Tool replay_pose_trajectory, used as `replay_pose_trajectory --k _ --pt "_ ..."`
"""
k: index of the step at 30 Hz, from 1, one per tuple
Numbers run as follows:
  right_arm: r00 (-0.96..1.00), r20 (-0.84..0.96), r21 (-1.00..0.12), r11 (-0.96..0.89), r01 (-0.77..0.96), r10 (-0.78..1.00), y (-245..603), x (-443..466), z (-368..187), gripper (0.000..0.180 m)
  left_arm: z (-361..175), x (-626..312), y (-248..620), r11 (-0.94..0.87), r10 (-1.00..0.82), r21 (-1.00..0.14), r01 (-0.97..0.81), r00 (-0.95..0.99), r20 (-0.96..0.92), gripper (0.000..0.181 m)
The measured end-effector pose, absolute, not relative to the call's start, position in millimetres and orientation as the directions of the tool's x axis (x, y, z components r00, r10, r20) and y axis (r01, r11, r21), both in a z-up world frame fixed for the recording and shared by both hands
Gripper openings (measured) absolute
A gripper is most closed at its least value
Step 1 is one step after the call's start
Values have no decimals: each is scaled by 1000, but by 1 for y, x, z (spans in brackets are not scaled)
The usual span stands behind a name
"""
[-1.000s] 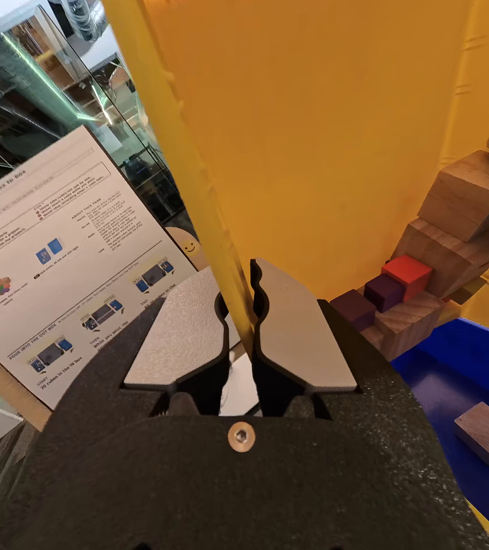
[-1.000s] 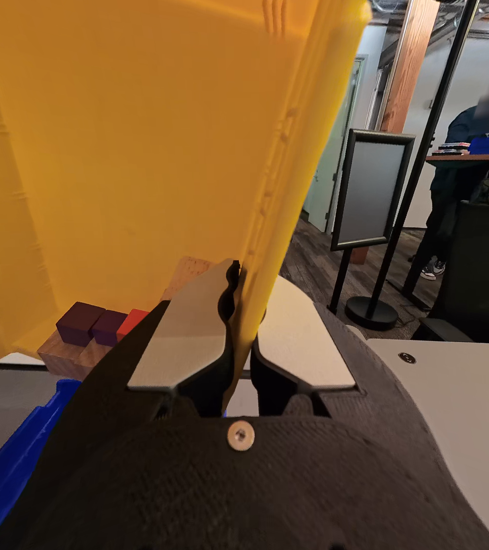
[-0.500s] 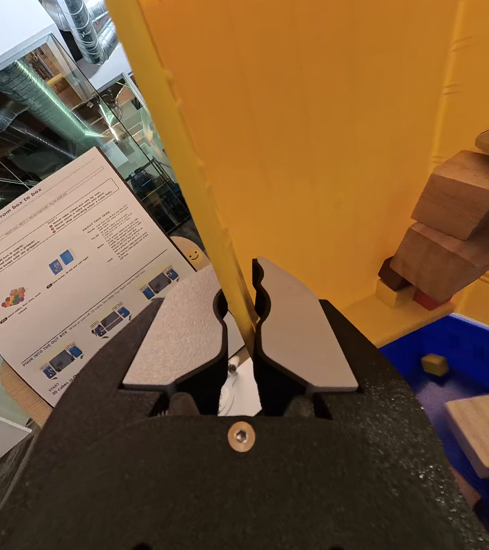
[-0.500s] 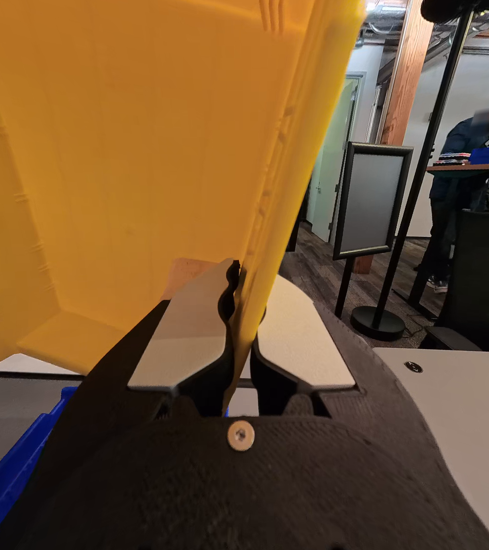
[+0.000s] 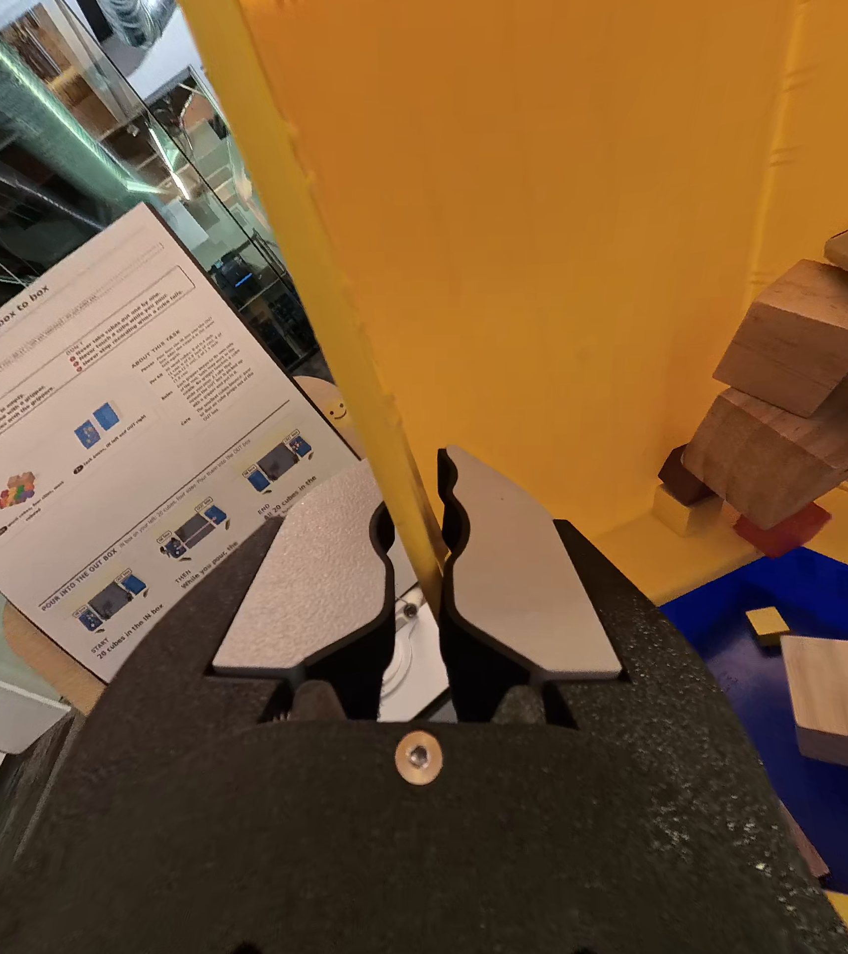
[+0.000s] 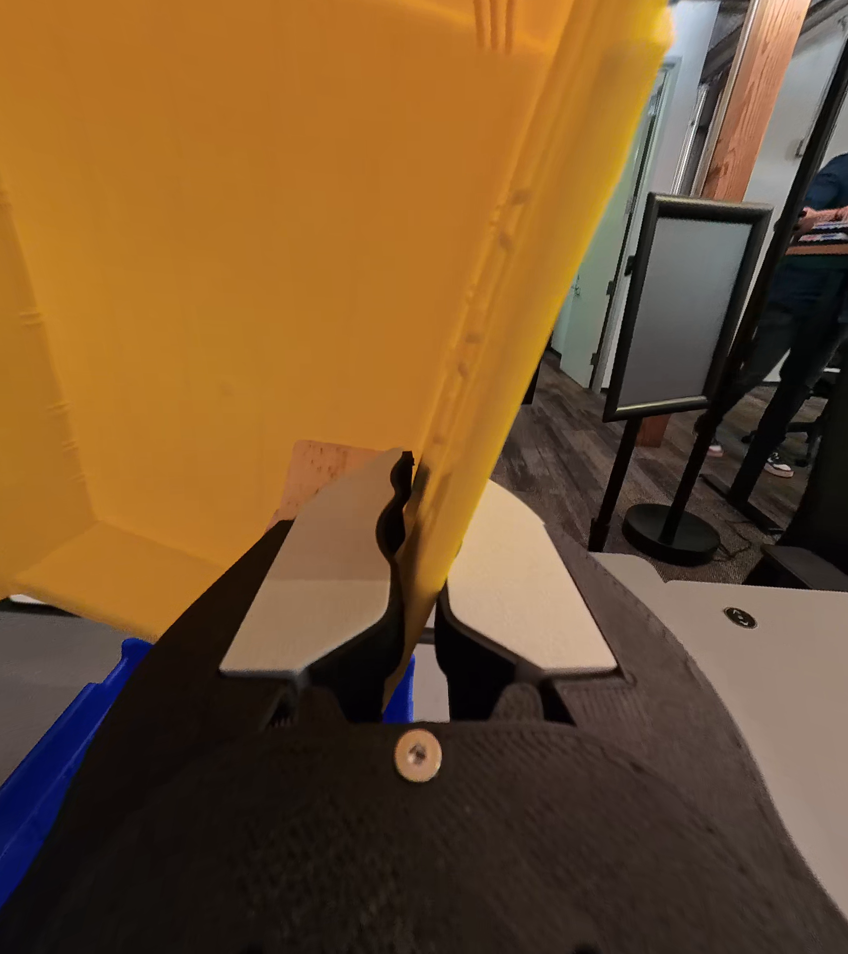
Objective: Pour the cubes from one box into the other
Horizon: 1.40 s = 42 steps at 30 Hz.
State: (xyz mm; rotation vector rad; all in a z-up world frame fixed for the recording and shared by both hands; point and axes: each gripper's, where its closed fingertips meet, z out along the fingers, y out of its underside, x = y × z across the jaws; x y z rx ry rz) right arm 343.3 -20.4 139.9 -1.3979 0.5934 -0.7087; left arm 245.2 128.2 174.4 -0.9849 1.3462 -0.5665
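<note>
We clamp the tilted yellow box (image 5: 540, 258) with left gripper (image 5: 414, 495) and right gripper (image 6: 419, 495); wooden cubes (image 5: 793, 392) jam above the blue box (image 5: 834, 593).

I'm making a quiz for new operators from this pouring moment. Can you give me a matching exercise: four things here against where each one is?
Things:
1. yellow box
2. blue box
3. red cube
4. sheet

Places:
A. under the wooden blocks, at the yellow box's lower edge
B. propped up beyond the left gripper
C. tipped up, pinched by the left gripper and right gripper
D. below the tipped box, catching cubes

Pairs: 1-C, 2-D, 3-A, 4-B
</note>
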Motion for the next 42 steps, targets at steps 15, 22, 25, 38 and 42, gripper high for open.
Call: replay_pose_trajectory --k 15,22,25,38,42 --pt "669 24 -1000 -19 14 -743 -18 350 128 5 163 253 131 474 -837 -844 -252 167 -520 13" --pt "703 -12 -998 -32 -49 -711 -8 357 109 6 152 257 135 465 -836 -828 -313 151 -527 15" --pt "703 -2 -1000 -19 -22 -711 -11 356 114 6 155 256 132 469 -842 -834 -289 139 -522 16" --pt "650 49 -947 171 271 -759 -44 317 181 5 212 214 98 603 -776 -798 8 242 -583 17" --pt "658 46 -951 170 260 -752 -46 314 184 5 211 209 94 594 -782 -804 -8 229 -580 19"
